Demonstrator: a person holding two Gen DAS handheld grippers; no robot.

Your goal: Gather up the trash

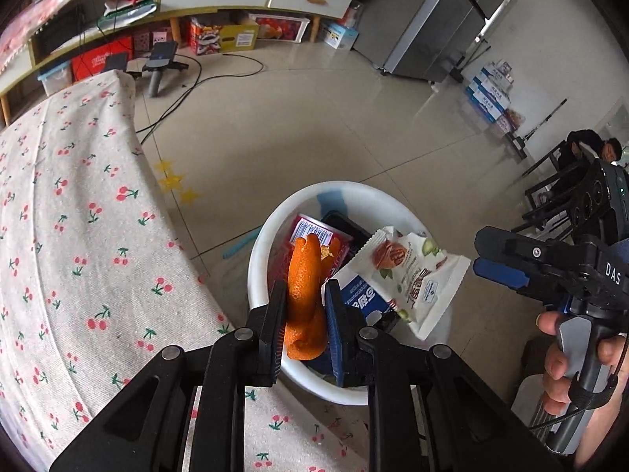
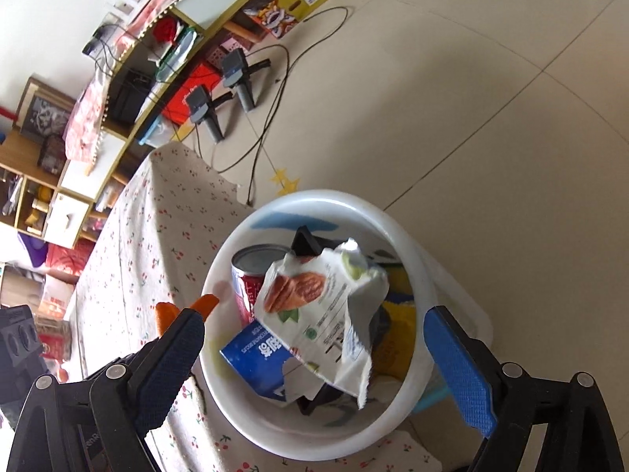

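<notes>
A: What is held by the left gripper [image 1: 304, 310]?

B: An orange peel [image 1: 304, 287] is clamped between its fingers [image 1: 275, 314], which are closed to the width of the peel. The peel is held upright over the near rim of the white bin [image 1: 259, 251], beside the worktop [image 1: 78, 236] that is covered by a cherry-print cloth

A: And the right gripper [image 2: 314, 358]?

B: Its fingers [image 2: 460, 365] are spread wide with nothing between them, and it is poised above the bin [image 2: 236, 401]. A white snack wrapper [image 2: 326, 314] printed with nuts is seen lying on top of the trash inside

A: What else is seen in the bin?

B: A red can [image 2: 247, 275], a blue carton [image 2: 259, 358] and some yellow packaging [image 2: 397, 338] are seen under and beside the wrapper. The bin is seen just beside the worktop edge, over the tiled floor [image 2: 491, 118], where yellow star stickers [image 2: 285, 181] are stuck
</notes>
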